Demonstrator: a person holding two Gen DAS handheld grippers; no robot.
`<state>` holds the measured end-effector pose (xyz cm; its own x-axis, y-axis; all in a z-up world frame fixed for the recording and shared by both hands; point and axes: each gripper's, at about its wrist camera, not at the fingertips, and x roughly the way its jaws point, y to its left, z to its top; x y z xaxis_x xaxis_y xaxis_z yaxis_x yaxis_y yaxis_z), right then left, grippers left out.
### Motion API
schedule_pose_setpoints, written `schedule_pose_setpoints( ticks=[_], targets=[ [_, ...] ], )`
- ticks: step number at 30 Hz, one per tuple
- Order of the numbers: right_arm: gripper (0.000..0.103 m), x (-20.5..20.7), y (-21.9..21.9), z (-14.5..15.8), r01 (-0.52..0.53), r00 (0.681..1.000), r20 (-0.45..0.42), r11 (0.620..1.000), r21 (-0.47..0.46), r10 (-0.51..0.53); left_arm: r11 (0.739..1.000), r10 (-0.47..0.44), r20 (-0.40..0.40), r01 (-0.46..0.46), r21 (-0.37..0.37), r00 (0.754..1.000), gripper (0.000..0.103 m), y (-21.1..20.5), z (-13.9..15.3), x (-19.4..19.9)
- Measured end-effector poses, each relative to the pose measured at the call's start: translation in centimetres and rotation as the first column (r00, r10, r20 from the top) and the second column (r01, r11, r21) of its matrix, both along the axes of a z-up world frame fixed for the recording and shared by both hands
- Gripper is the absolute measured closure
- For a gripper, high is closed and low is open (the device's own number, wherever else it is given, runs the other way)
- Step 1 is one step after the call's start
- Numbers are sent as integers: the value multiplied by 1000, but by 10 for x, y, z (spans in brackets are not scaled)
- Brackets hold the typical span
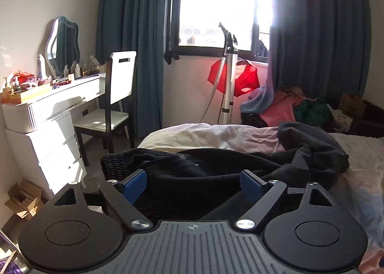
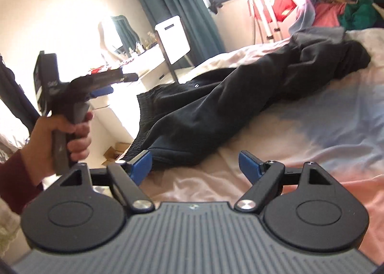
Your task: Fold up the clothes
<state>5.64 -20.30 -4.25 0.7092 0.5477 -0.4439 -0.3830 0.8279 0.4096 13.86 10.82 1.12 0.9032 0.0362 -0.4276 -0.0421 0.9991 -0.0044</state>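
A pair of black trousers (image 1: 216,168) lies crumpled across the bed (image 1: 196,135). Its elastic waistband hangs at the bed's left edge and its legs trail to the right. My left gripper (image 1: 194,184) is open and empty, low over the waistband end. In the right wrist view the trousers (image 2: 216,101) stretch from the near left to the far right. My right gripper (image 2: 195,166) is open and empty just above the sheet (image 2: 312,130), its left fingertip (image 2: 141,166) beside the trousers' near edge. The hand-held left gripper (image 2: 105,84) shows at the left, above the waistband.
A white dressing table (image 1: 55,106) with mirror and bottles and a chair (image 1: 112,106) stand left of the bed. A steamer stand with a red garment (image 1: 232,77) is by the window. A pile of clothes (image 1: 300,106) lies beyond the bed. Cardboard boxes (image 1: 24,202) sit on the floor.
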Motion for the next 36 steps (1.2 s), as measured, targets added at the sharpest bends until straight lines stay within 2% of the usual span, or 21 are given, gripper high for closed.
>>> schedule_pose_setpoints(
  ticks=[3,5,7,11,13,16,19,24,31,36],
  targets=[
    [21,-2,-20,4,70,994,82,996,-51,-66,998,-62,31,62,-12,998,13,-50,-8,-38],
    [21,-7,-33,0,103,986,139,993,-54,-95,995,-92,35,93,-34,995,12,-77,-18,-52],
    [21,-8,-45,-8,134,974,189,990,-46,-123,993,-111,38,112,-28,993,12,-100,-29,-58],
    [21,-14,-56,-22,202,952,253,975,-97,-172,990,-136,64,138,-16,989,12,-129,-50,-63],
    [21,-18,-63,-22,223,947,256,970,-97,-192,989,-143,71,145,-33,987,11,-131,-66,-63],
    [21,-12,-68,-19,238,942,253,970,-42,-221,989,-136,42,138,-56,990,11,-129,-91,-60],
    [21,-7,-69,-22,260,939,235,966,-11,-250,988,-150,12,150,-35,989,11,-127,-107,-60],
    [21,2,-68,-32,279,945,186,960,-30,-269,988,-156,8,156,-14,988,11,-130,-117,-56],
    [21,0,-60,-32,328,930,215,938,-114,-299,989,-149,-16,149,0,989,12,-131,-127,-53],
    [21,-1,-67,-32,375,918,182,921,-105,-353,985,-168,-59,170,41,984,12,-133,-129,-37]
  ],
)
